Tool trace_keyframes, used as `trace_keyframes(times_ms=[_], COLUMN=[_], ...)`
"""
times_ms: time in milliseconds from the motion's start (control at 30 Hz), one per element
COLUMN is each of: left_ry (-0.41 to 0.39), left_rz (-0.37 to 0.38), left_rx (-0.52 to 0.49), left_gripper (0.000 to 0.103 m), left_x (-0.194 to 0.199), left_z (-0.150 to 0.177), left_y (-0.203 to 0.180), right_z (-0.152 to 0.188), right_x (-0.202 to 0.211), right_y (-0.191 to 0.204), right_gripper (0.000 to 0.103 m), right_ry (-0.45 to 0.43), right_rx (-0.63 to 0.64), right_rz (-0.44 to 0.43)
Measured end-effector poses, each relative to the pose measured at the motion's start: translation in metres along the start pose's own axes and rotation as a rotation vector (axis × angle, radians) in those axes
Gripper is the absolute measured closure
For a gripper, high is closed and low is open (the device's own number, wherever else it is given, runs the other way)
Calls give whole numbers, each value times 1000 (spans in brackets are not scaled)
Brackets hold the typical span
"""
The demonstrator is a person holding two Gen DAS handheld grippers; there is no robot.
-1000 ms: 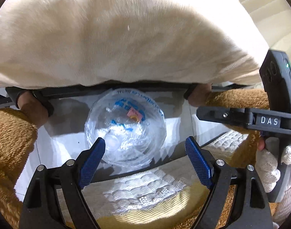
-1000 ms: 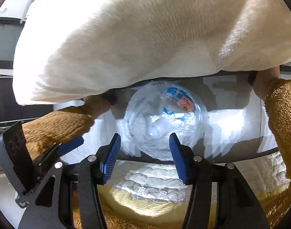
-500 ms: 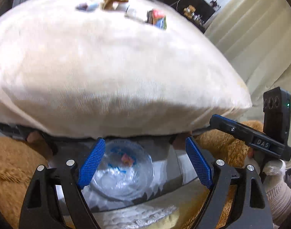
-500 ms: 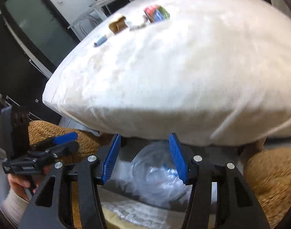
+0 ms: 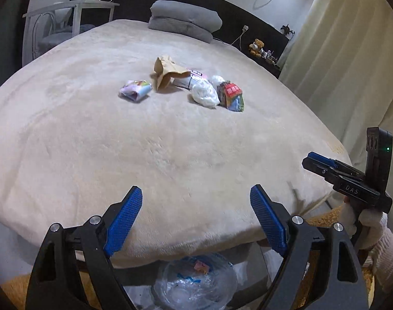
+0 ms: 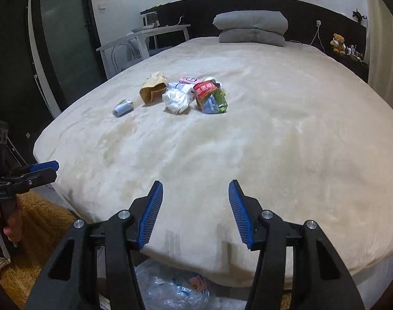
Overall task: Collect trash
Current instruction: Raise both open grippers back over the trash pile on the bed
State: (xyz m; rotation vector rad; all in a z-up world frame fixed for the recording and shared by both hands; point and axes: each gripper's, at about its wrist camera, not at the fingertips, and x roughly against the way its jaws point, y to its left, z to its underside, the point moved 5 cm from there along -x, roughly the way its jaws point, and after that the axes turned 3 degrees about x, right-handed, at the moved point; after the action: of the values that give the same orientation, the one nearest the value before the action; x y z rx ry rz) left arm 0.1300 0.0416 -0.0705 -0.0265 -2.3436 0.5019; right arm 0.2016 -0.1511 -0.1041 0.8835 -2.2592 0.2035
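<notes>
Several pieces of trash lie in a cluster on the cream bed [image 5: 170, 155]: a brown paper bag [image 5: 168, 73] [image 6: 152, 87], a crumpled white plastic wad [image 5: 205, 94] [image 6: 177, 99], a red and green wrapper [image 5: 231, 95] [image 6: 209, 97], a small pastel packet [image 5: 134, 90] [image 6: 122, 107] and a white and pink pack [image 5: 193, 76] [image 6: 188, 80]. A clear plastic bag [image 5: 196, 284] [image 6: 170, 289] sits on the floor at the bed's foot. My left gripper [image 5: 196, 222] and right gripper [image 6: 195, 214] are open and empty, above the bed's near edge, far from the trash.
Grey folded pillows [image 5: 184, 20] lie at the headboard. A white side table [image 5: 67, 20] stands left of the bed, curtains [image 5: 338, 64] hang on the right. A teddy bear [image 6: 338, 41] sits on a ledge. A tan rug [image 6: 36, 227] covers the floor.
Both grippers have risen from floor level by the clear bag to above the bed's edge. The bed top and its trash have come into view. Both stayed open.
</notes>
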Motion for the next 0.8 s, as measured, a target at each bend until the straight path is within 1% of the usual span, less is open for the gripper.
trace_keyframes(times_ms=[33, 100, 333, 400, 433, 467, 500, 600, 700, 800], left_ry=[-9, -18, -51, -49, -49, -47, -42, -33, -31, -21], left_rz=[-6, -21, -56, -56, -68, -76, -81, -102, -115, -111], left_rx=[-3, -7, -28, -38, -46, -49, -47, -48, -52, -41], left_gripper=[19, 19, 19, 19, 19, 19, 19, 19, 19, 19], left_x=[-2, -7, -32, -41, -45, -49, -54, -67, -80, -93], left_z=[-7, -18, -58, -69, -73, -78, -82, -93, -104, -113], left_y=[4, 12, 34, 40, 43, 47, 52, 62, 72, 80], right_z=[-6, -17, -45, -52, -55, -59, -62, -74, -84, -95], right_x=[-6, -16, -62, -74, -81, -87, -91, -106, -121, -134], right_y=[-2, -6, -15, -16, -17, -19, -20, -22, -25, -28], right_gripper=[50, 46, 46, 45, 43, 38, 35, 33, 33, 33], right_ry=[-4, -11, 7, 9, 12, 14, 13, 12, 10, 9], right_rx=[2, 6, 9, 14, 13, 9, 6, 5, 6, 1], right_rz=[9, 14, 40, 47, 48, 47, 50, 58, 66, 73])
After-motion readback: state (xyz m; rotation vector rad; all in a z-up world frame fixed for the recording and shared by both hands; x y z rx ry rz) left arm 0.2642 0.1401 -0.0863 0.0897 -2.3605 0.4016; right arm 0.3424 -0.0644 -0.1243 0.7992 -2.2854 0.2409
